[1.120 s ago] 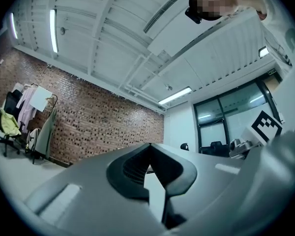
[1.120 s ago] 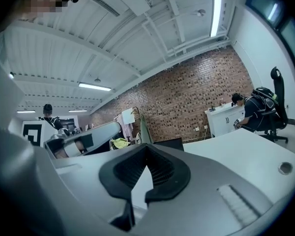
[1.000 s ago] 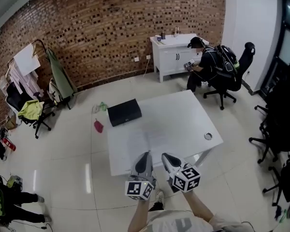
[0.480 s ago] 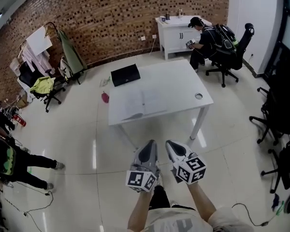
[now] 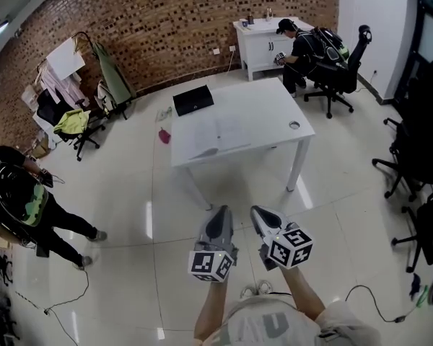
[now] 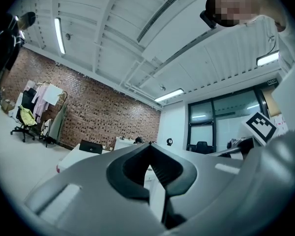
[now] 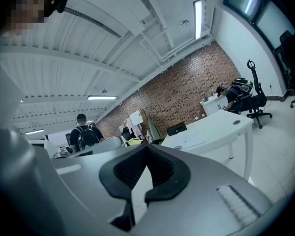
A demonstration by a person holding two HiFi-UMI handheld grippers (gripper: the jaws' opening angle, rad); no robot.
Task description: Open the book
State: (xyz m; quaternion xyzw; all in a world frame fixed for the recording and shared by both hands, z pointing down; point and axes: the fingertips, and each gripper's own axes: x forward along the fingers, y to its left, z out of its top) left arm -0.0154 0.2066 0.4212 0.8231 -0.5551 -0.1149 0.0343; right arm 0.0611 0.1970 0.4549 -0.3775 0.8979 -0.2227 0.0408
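The white table (image 5: pixel 274 107) stands well ahead of me on the tiled floor. On it lies a pale book (image 5: pixel 216 135), spread flat with its pages up, and a black case (image 5: pixel 193 99) sits at the far left corner. My left gripper (image 5: pixel 218 220) and right gripper (image 5: pixel 264 218) hang side by side over the floor, well short of the table, both shut and empty. In the left gripper view the shut left gripper (image 6: pixel 148 144) points toward the table (image 6: pixel 69 159). The right gripper (image 7: pixel 146 145) is also shut in its view, with the table (image 7: pixel 216 124) beyond it.
A person sits on a chair (image 5: pixel 310 49) at a white cabinet, back right. Black office chairs (image 5: pixel 418 157) line the right side. A clothes rack (image 5: pixel 65 78) and another person (image 5: pixel 29 200) are at the left. Cables (image 5: pixel 375 301) lie on the floor.
Both grippers have drawn back from the table's near edge together, so the table now lies well ahead. The person at the left has come into view. Both grippers stayed shut.
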